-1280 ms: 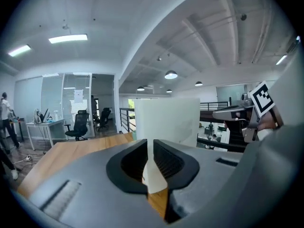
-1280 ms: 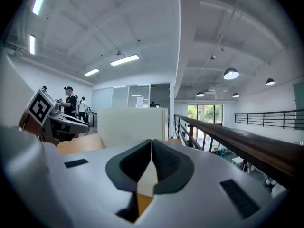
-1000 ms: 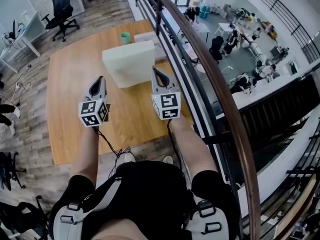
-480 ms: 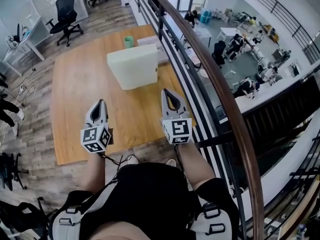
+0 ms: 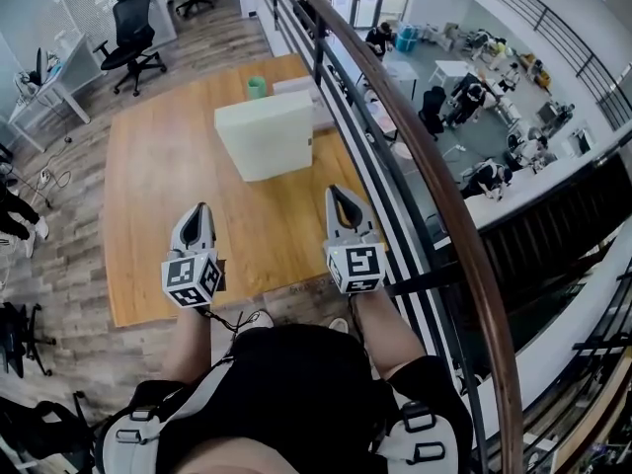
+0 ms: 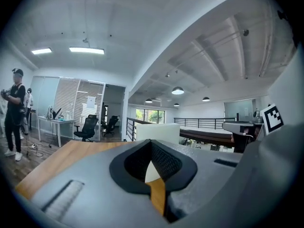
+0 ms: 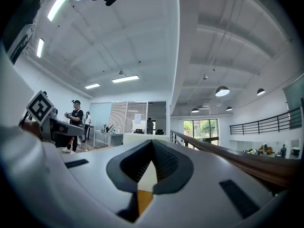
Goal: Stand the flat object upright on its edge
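Jaws closed and empty on left gripper (image 5: 200,211) and right gripper (image 5: 337,195), white slab (image 5: 265,134) well ahead.

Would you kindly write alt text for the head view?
A person holds a left tool and a right tool, both shut, over the near end of a wooden table; a white block and green cup sit farther back.

- Your left gripper (image 5: 197,211) now sits back near the near edge of the table (image 5: 148,186), no longer beside the white block (image 5: 265,134).
- Your right gripper (image 5: 339,196) sits back likewise, well short of the block.
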### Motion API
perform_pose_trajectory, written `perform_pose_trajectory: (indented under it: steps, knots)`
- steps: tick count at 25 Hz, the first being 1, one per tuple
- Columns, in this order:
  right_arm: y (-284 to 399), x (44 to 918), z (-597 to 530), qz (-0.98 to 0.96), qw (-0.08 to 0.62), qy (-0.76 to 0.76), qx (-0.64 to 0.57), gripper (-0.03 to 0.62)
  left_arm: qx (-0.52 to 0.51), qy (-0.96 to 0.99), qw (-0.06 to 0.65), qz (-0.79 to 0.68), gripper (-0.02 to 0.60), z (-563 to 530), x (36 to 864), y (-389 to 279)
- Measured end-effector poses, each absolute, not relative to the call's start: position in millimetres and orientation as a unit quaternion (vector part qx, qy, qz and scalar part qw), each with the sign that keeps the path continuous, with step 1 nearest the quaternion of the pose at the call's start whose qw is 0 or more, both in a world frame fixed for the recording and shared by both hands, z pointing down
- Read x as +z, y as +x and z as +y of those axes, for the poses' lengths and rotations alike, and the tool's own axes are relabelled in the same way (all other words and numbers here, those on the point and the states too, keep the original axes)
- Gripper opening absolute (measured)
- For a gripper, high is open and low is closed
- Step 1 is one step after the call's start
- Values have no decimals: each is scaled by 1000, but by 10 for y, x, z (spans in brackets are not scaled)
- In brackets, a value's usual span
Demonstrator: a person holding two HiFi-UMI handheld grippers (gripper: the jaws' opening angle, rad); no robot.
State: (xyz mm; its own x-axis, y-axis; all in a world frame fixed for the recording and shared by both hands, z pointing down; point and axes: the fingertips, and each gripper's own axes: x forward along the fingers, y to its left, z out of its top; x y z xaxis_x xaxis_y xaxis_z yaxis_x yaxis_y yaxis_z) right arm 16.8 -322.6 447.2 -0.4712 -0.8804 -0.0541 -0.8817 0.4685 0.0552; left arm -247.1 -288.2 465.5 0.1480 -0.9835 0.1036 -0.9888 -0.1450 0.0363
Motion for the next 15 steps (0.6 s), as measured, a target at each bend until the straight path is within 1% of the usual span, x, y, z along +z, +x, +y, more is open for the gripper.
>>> perform_pose_trajectory:
  steps: [15]
  knots:
    - [96,4461,-3262,857,6,-514,36,5,39,757,42,-651,5,-2873,4642,-2477]
